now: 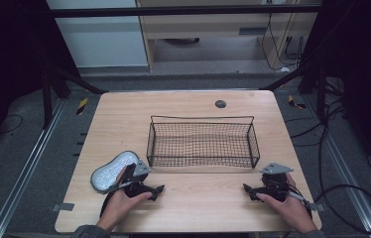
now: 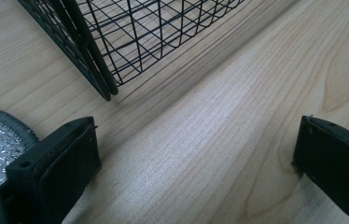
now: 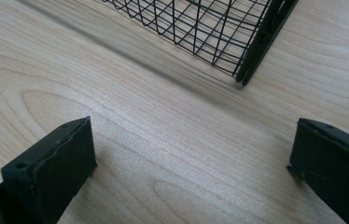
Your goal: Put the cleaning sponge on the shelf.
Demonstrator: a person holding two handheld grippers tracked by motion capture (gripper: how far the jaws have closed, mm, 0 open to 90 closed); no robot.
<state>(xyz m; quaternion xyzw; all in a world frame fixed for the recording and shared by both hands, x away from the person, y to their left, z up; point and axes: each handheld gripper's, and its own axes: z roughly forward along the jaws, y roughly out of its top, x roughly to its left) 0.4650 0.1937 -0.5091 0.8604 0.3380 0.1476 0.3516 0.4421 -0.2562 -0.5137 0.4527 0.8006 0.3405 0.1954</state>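
Wire-mesh basket [image 1: 202, 140] on wood-grain table [image 1: 183, 208]

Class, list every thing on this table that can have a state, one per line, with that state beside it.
Wire basket: upright, empty.
Oval mesh pad: lying flat on the table, left of the basket.
Left claw: open, holding nothing, low over the table.
Right claw: open, holding nothing, low over the table.
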